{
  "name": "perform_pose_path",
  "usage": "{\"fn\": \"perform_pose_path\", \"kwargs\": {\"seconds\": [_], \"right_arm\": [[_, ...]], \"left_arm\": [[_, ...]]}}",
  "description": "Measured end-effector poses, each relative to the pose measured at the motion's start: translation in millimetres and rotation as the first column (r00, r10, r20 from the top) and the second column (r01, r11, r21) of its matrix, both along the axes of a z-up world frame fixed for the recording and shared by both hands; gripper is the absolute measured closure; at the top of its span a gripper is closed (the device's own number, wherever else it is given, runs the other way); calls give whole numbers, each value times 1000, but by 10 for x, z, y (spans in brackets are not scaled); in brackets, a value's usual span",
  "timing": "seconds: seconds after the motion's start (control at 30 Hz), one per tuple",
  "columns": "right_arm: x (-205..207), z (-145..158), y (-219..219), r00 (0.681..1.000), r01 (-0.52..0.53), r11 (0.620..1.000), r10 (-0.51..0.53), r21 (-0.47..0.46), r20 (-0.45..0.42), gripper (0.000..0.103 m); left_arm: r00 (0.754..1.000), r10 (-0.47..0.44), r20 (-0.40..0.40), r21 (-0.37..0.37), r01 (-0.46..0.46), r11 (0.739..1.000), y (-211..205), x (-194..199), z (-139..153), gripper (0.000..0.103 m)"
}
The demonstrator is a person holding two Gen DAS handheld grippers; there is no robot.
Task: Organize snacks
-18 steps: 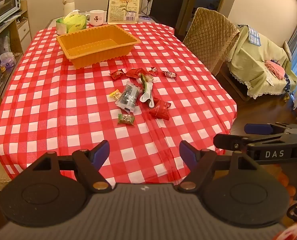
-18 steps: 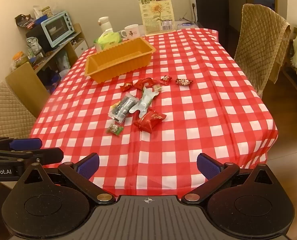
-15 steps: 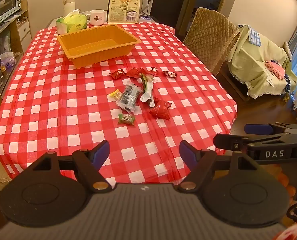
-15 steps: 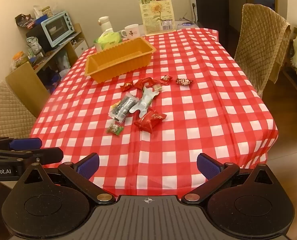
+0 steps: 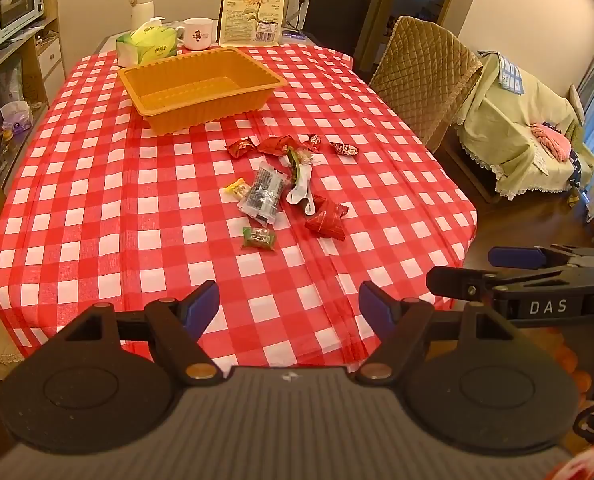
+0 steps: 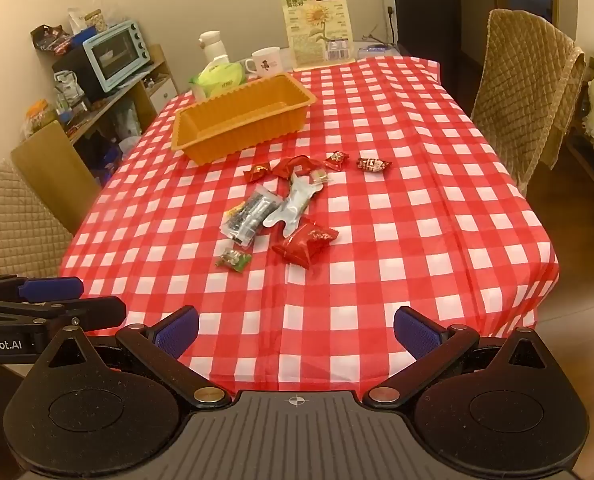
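Several snack packets lie in a loose pile mid-table: a red packet (image 5: 325,220) (image 6: 305,241), a green candy (image 5: 259,237) (image 6: 234,260), a clear dark packet (image 5: 264,194) (image 6: 250,213), a white packet (image 6: 295,204) and small red candies (image 5: 344,148) (image 6: 373,165). An empty orange tray (image 5: 165,116) (image 6: 217,146) stands behind them. My left gripper (image 5: 289,306) and right gripper (image 6: 296,330) are open and empty, side by side at the table's near edge, well short of the pile.
The table has a red checked cloth (image 5: 97,200). At its far end stand a tissue box (image 5: 147,44), a mug (image 5: 196,34), a white bottle (image 5: 142,6) and a sunflower seed bag (image 5: 254,12). A quilted chair (image 5: 421,76) is at the right, a shelf with an oven (image 6: 115,54) at the left.
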State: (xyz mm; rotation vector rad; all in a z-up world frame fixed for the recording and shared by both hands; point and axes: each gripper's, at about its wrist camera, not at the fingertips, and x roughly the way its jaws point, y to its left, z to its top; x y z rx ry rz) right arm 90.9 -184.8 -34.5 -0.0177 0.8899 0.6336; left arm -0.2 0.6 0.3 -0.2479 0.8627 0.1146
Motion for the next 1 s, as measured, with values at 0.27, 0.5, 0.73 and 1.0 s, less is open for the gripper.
{"fn": "perform_pose_path", "kwargs": {"seconds": [0.27, 0.5, 0.73, 1.0], "right_arm": [[18, 2, 6, 1000, -1, 1000, 1, -4, 1, 0], [25, 8, 76, 1000, -4, 1000, 4, -6, -3, 0], [40, -22, 127, 1000, -8, 1000, 8, -10, -2, 0], [41, -17, 146, 1000, -12, 1000, 12, -15, -1, 0]], "left_arm": [[1000, 0, 1, -3, 0, 1000, 57, 0, -3, 28], [1000, 0, 0, -6, 0, 1000, 103, 14, -31, 28], [1000, 1, -1, -8, -1, 1000, 140, 22, -41, 28], [1000, 1, -2, -10, -1, 1000, 204, 1, -83, 28]]}}
